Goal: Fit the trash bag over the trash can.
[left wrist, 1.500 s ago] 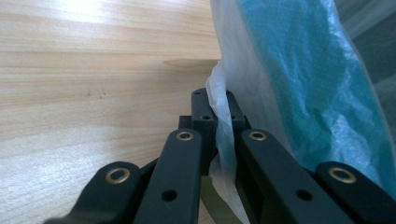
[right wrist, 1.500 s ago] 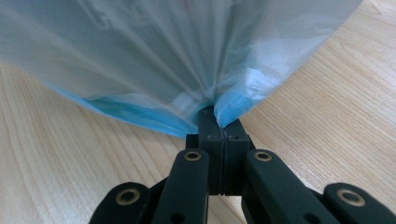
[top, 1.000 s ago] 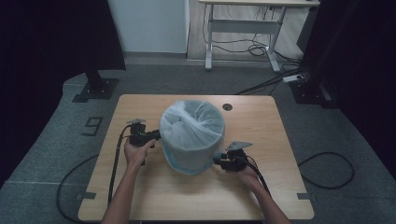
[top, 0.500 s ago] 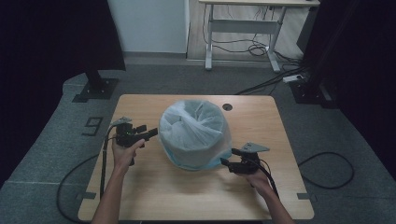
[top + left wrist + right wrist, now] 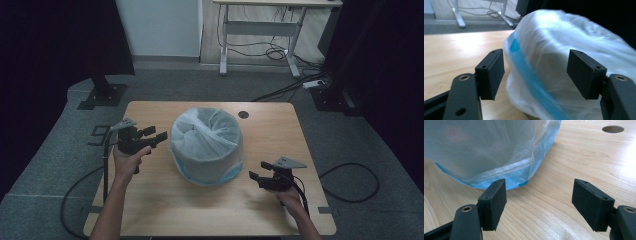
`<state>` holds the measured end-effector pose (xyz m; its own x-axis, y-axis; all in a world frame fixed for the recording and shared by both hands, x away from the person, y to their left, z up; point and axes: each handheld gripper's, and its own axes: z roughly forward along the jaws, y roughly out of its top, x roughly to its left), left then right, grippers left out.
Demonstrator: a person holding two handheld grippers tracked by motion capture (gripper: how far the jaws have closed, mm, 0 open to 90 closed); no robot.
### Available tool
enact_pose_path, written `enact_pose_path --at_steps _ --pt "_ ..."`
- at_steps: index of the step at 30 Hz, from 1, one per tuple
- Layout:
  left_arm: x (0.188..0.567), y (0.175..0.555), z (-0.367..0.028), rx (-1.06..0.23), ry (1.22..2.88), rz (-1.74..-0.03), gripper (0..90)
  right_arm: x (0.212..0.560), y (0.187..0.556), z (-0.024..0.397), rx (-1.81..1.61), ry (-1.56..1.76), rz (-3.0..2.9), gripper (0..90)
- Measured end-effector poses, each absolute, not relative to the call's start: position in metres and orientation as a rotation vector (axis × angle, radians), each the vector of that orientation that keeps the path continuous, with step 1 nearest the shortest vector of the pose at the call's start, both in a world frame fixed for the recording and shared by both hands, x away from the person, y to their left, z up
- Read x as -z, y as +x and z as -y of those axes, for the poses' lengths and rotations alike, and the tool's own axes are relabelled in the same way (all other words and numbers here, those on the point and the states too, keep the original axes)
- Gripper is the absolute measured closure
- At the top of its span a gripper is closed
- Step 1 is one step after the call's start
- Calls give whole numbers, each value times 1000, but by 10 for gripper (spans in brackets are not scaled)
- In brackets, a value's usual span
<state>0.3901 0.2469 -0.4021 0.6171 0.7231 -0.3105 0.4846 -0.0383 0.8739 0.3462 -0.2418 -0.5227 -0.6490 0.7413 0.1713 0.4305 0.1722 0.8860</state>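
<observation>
I have both forearms stretched forward, a tool in each hand: left tool (image 5: 161, 136) and right tool (image 5: 254, 177) both with jaws just opened wide, nothing between them.

A light wooden bench (image 5: 165, 200) is seen, with a round hole (image 5: 243, 114) near its far edge. A bin covered by a white and blue bag (image 5: 206, 145) is placed at its middle.

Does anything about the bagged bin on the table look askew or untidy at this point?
Slightly: the white bag is draped over the bin, its blue hem hanging unevenly, higher on one side and bunched near the tabletop. Nothing spilled or damaged.
</observation>
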Motion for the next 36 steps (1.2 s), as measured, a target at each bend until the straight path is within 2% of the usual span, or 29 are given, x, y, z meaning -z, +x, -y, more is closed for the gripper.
enact_pose_path --at_steps 13,36 --pt "371 387 -233 -219 1731 -877 300 521 339 249 -1524 1089 -2147 269" --pt "339 465 -165 -114 1986 -822 333 525 338 250 -1514 1077 -2174 271"
